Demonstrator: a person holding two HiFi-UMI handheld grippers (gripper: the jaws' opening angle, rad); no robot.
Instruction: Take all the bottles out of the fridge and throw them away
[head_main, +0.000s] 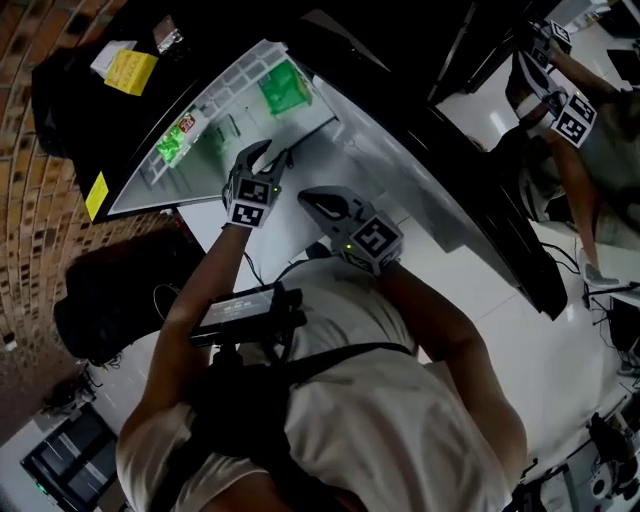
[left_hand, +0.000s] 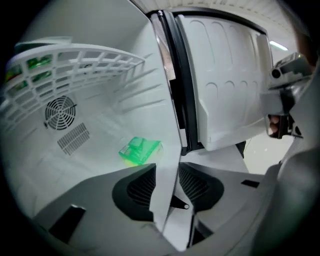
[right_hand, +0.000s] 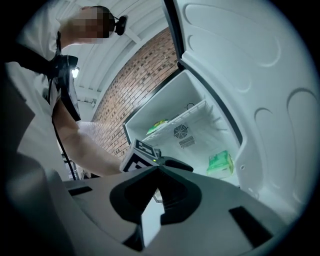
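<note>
Head view: reach-in step at fridge (head_main: 335, 150). Left gripper (head_main: 272, 155) wide, empty; right gripper (head_main: 315, 203) closed, empty. Next: grip green pack (left_hand: 140, 150).

White short-sleeved T-shirt (head_main: 400, 410), crossed by black harness straps (head_main: 335, 357). Black box unit (head_main: 245, 310), cabled, at the T-shirt's left side. Grey left gripper (head_main: 274, 153) and grey right gripper (head_main: 306, 198): one black-and-white marker cube (head_main: 372, 240) each.

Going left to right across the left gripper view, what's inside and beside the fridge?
Fan vent → green pack → dark fridge edge → door's inner panel.
</note>
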